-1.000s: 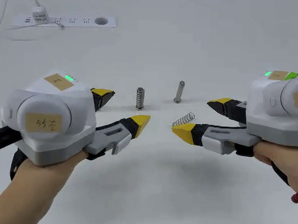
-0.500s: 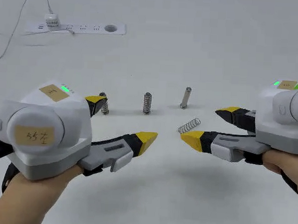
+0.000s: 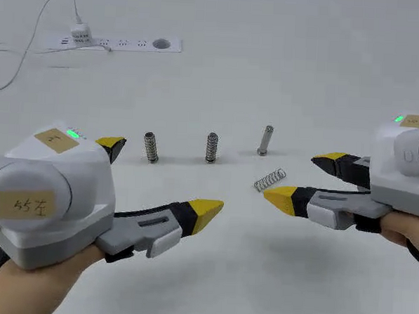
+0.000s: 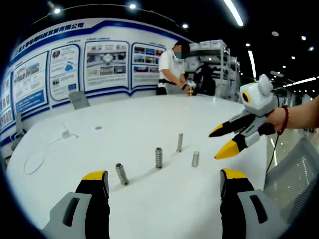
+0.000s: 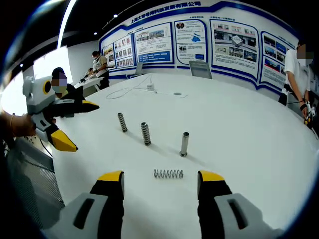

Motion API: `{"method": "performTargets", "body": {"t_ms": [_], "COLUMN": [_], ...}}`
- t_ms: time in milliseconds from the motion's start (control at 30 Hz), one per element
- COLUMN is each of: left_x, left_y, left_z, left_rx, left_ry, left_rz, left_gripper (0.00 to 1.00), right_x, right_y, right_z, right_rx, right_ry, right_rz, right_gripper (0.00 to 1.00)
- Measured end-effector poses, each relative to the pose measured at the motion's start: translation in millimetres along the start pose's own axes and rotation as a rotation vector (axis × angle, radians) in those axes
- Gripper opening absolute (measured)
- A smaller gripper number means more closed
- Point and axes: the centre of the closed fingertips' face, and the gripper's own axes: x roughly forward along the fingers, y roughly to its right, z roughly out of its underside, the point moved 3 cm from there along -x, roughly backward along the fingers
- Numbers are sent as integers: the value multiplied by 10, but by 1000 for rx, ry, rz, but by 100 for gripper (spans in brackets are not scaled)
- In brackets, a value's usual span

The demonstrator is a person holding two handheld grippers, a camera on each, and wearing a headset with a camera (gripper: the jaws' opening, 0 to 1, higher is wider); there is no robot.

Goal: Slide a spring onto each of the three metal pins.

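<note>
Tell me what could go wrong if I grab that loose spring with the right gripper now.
1. The loose spring lies flat on the smooth table, its ends facing the right gripper's open fingers. Closing this way may squash it lengthwise or pop it out.
2. The bare pin stands just beyond it, so reaching too far could knock it over.

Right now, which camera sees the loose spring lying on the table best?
The right gripper view: the loose spring lies sideways, close and unblocked, coils plain, just ahead of the open jaws. The head view shows the spring smaller. The left gripper view shows it far off and foreshortened.
</note>
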Motion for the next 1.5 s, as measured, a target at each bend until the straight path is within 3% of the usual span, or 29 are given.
{"method": "performTargets", "body": {"t_ms": [133,900,1500], "left_x": [-17,-102,-164], "left_y": [-14,5,-36], "left_z": [3,23,22], "left_rx": [-9,-24,-40], "left_ry": [0,-11,-9], "left_rz": [-9,-23,-43], "left_gripper": [100,100,98], "right_x": [-7,-23,269], "right_y": [4,21,23], "right_z": [-1,-28,113], "right_rx": [1,6,1], "right_ry": [1,13,-24], "right_rz": [-2,-4,7], "right_gripper": [61,64,59]}}
